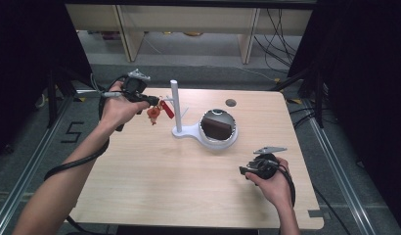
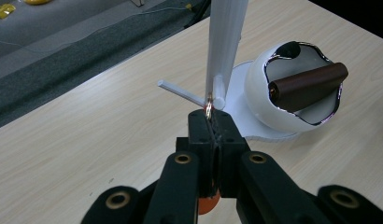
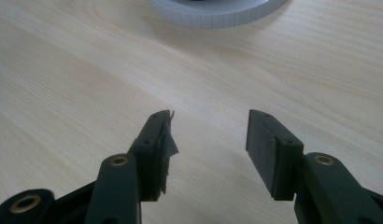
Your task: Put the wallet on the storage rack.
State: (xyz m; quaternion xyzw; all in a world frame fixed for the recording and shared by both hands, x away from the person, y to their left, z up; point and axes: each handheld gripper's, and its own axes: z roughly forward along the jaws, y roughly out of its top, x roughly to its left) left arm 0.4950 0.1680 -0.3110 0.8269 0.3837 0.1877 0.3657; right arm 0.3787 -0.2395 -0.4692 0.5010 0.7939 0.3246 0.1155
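While the left gripper clamps the ring of a red charm just beside the white stand's side peg, hanging it looks nearly done but the charm is not yet on the peg. Right of the post, a white bowl holds a brown roll. The right gripper rests released and empty on the pale wooden table; grey floor, shelving and cables lie beyond.

Red charm, white stand, brown roll, pale wood table
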